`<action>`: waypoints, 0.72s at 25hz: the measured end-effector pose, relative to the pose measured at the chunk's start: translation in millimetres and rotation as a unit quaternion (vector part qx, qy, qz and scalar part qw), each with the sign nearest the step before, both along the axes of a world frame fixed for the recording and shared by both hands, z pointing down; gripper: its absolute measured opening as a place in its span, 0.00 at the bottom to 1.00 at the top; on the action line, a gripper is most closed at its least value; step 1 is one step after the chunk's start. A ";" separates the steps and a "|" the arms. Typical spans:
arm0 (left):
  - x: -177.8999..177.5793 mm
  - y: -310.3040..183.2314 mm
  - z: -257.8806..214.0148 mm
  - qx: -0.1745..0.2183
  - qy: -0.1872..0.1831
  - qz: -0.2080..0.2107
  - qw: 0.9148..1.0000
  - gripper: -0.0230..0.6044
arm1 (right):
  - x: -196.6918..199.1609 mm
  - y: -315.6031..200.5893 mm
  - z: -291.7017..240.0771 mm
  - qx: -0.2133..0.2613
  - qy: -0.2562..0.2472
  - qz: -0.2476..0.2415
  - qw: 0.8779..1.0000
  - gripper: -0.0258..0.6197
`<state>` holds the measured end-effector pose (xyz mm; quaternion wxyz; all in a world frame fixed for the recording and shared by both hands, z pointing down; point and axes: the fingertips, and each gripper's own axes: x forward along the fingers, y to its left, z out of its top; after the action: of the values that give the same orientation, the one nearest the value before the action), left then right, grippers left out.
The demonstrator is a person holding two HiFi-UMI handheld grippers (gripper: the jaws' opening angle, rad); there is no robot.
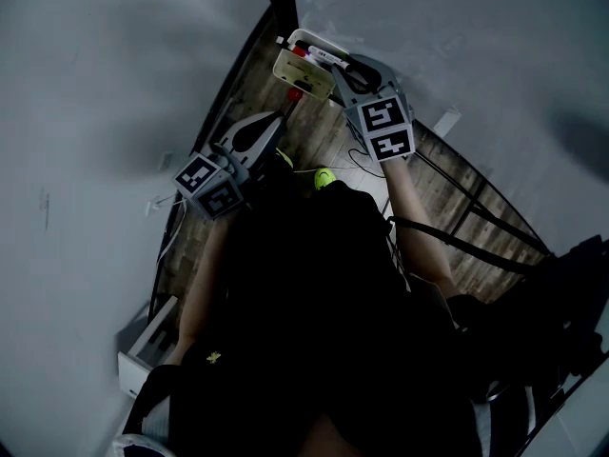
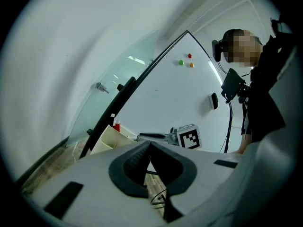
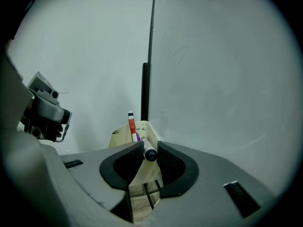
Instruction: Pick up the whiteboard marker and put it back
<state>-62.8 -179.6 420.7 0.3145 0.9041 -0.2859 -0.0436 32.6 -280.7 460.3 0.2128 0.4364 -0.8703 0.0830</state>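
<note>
A whiteboard marker (image 3: pixel 149 152) with a black cap lies between the pads of my right gripper (image 3: pixel 150 148), which is shut on it just above the cream marker tray (image 3: pixel 120 136). A red marker (image 3: pixel 131 124) and a purple one stand in that tray. In the head view my right gripper (image 1: pixel 343 76) reaches over the tray (image 1: pixel 303 76) at the foot of the whiteboard. My left gripper (image 1: pixel 276 129) hangs to the left of the tray, shut and with nothing in it; its closed tips (image 2: pixel 150 144) point towards the tray (image 2: pixel 111 138).
The whiteboard (image 2: pixel 180 98) carries three small magnets and a black eraser (image 2: pixel 214 100). A person (image 2: pixel 265 103) stands at its far end. On the wooden floor are a green ball (image 1: pixel 324 177), cables and a white box (image 1: pixel 147 346).
</note>
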 end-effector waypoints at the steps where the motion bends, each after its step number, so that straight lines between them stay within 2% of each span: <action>1: 0.1 0.6 0.0 -0.001 0.001 -0.001 1.000 0.03 | -0.5 0.5 -0.4 0.001 0.001 -0.002 1.000 0.17; 18: 2.0 -0.1 -4.8 0.006 0.002 -0.003 1.000 0.03 | -1.0 5.0 -5.8 -0.009 -0.040 -0.008 0.999 0.16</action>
<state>-60.7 -179.7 416.0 0.3095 0.9049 -0.2881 -0.0481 31.7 -275.7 454.5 0.1827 0.4235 -0.8809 0.1062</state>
